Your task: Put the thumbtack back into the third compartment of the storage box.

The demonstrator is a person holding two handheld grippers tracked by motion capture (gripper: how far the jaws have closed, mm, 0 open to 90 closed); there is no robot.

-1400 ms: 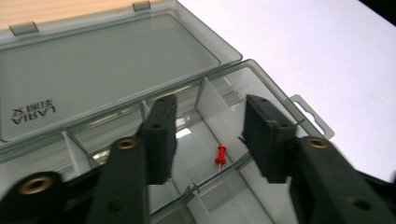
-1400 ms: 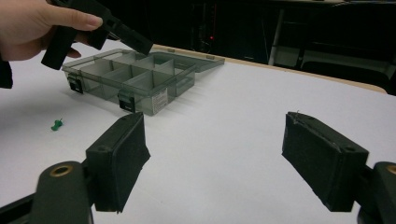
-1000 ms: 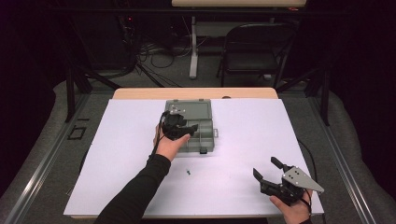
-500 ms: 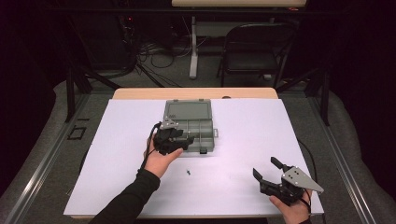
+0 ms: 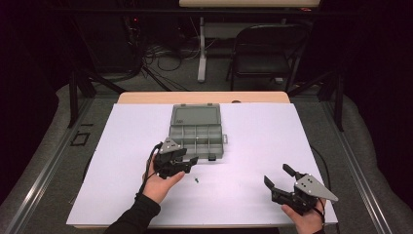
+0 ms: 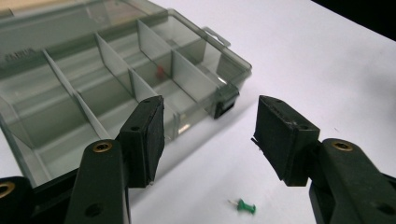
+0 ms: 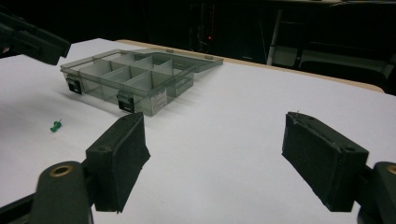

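Dark room behind, cables and a black chair [image 5: 265,53] barely legible past the table's far edge. White matte sheet [image 5: 122,195] covers the table; a strip of bare wood shows at the far side. Left gripper [image 5: 189,163] is held low over the sheet, jaws wide apart with nothing between them; its square black pads [image 6: 150,135] look rubbery, edges slightly frayed. Green pushpin [image 6: 244,206] lies on its side on the sheet, just below and between the left jaws, near but not touching them; its thin pin is hard to make out, and from above it is only a speck. Smoky translucent plastic organizer box [image 6: 93,88] sits just beyond the left-hand jaw, lid laid open flat, thin dividers forming compartments; its near corner is cut off by that jaw. A small red object [image 6: 160,71] shows in one compartment in the left gripper view, too blurred to identify. Right gripper [image 5: 278,178] rests well apart at the near right edge, jaws also wide and empty; from its view the box's black latches [image 7: 125,101] and a label show.
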